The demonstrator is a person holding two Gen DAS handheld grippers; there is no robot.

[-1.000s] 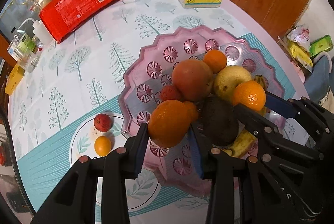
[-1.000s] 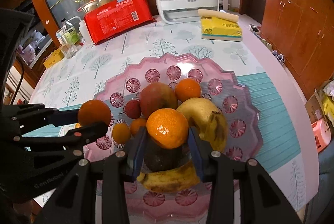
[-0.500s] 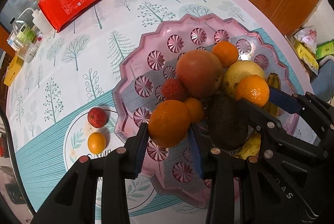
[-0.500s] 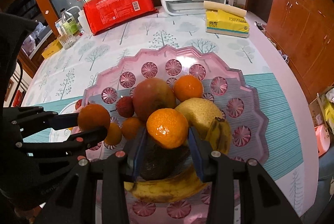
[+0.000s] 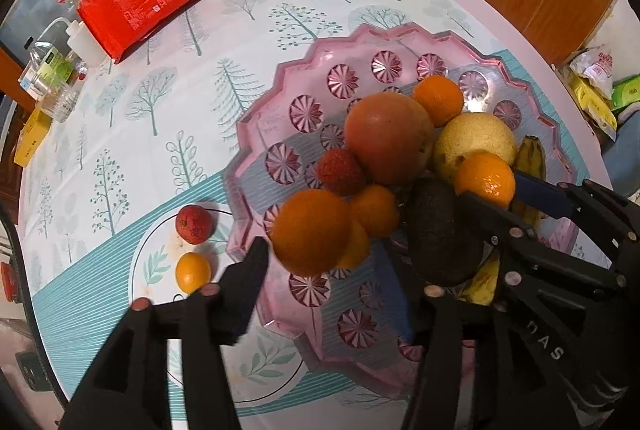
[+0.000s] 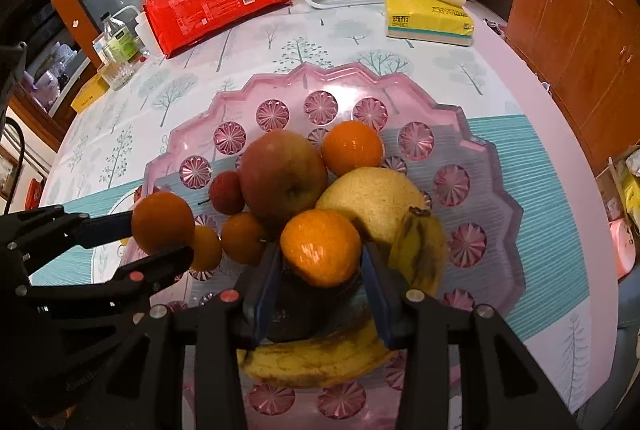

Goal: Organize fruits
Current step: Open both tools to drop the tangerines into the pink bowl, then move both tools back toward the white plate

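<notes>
My left gripper (image 5: pixel 320 270) is opening right now, jaws spreading away from the big orange (image 5: pixel 312 232) that sits between them. In the left wrist view there's a clear gap between the left pad and the fruit, so I'd say the pads aren't pressing on it anymore. I think that's the release: the orange is over the near-left part of the pink fruit tray (image 5: pixel 280 77), right against two smaller oranges (image 5: pixel 374 209), so it has neighbours to lean on rather than rolling off the rim.

My right gripper (image 6: pixel 320 270) is pinching a tangerine (image 6: pixel 320 248) between its blue pads, held just above the dark avocado (image 6: pixel 304 314) and the banana (image 6: pixel 320 358). My guess is it goes on top of the pile, next to the pear (image 6: pixel 372 195) and apple (image 6: pixel 284 179).

Both grippers point steeply down at the tray, left one coming in from the tray's left side, right one from the near edge, close together but not touching.

There's a lychee (image 5: pixel 195 224) and a kumquat (image 5: pixel 193 272) on the small plate (image 5: pixel 160 262) beside the tray, not yet moved over
</notes>
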